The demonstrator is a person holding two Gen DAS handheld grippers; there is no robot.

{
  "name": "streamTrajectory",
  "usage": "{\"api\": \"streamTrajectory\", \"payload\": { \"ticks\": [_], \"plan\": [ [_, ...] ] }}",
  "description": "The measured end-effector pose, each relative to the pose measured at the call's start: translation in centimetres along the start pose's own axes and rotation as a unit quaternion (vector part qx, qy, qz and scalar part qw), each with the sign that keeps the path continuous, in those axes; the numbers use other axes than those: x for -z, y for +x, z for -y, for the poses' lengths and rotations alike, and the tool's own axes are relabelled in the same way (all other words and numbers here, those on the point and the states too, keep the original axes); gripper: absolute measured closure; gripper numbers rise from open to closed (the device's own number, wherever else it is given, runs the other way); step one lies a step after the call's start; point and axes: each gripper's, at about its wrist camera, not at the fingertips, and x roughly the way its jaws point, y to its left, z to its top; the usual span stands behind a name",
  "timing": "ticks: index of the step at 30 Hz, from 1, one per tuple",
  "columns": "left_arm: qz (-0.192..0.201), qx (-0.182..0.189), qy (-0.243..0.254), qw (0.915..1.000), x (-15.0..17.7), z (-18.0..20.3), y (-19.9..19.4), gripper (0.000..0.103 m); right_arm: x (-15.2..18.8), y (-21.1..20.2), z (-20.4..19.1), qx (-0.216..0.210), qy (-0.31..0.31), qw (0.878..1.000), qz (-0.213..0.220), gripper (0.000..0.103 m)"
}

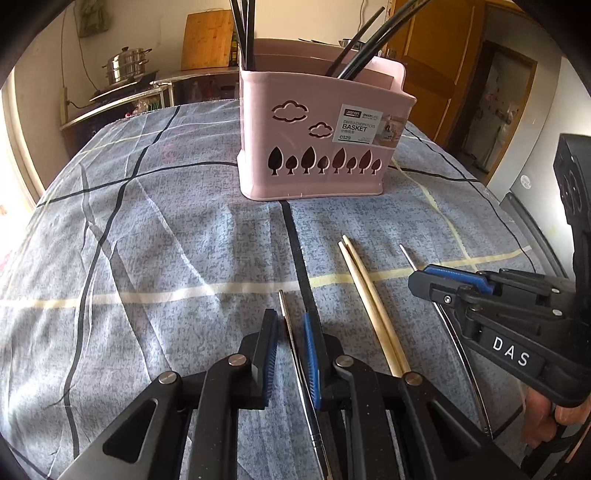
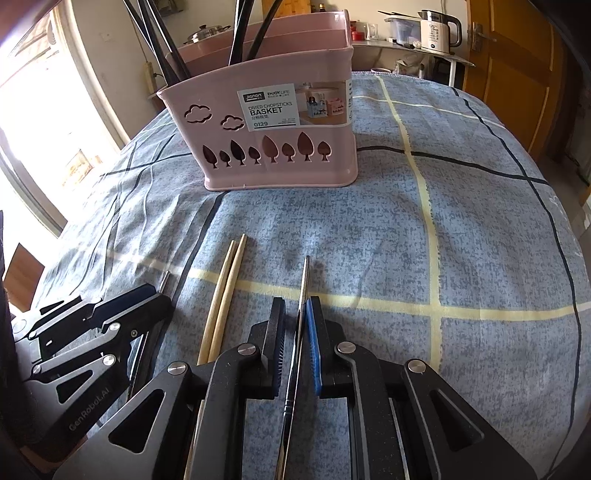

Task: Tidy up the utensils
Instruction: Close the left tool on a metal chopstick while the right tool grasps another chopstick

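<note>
A pink chopsticks basket (image 1: 317, 147) (image 2: 280, 144) stands upright on the blue checked cloth and holds several black utensils. A pair of wooden chopsticks (image 1: 369, 299) (image 2: 223, 295) lies on the cloth between the two grippers. My left gripper (image 1: 291, 328) straddles a metal chopstick (image 1: 291, 339) lying on the cloth, with its pads a little apart from it. My right gripper (image 2: 295, 317) straddles a second metal chopstick (image 2: 301, 306), pads close to it, a slight gap showing. The right gripper also shows in the left wrist view (image 1: 436, 280), and the left gripper shows in the right wrist view (image 2: 147, 299).
The table's cloth (image 1: 147, 240) falls off at rounded edges left and right. A steel pot (image 1: 125, 66) and cutting board (image 1: 207, 40) stand on a counter behind. A kettle (image 2: 439, 31) stands at the back right, by a wooden door (image 2: 517, 74).
</note>
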Motion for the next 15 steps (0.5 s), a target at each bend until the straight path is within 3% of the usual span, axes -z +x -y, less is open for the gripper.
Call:
{"api": "streamTrajectory", "payload": {
  "ticks": [3,15],
  "plan": [
    [0.001,-0.005,0.002,1.0000,-0.1,-0.1,0.1,0.097,-0.2,0.2,-0.2,0.004,-0.005,1.000,-0.004,0.095],
    [0.000,0.039,-0.017,0.9991,-0.7,-1.0,-1.0,0.100,-0.8,-1.2,0.1,-0.021,0.009,1.000,0.005,0.098]
  ]
}}
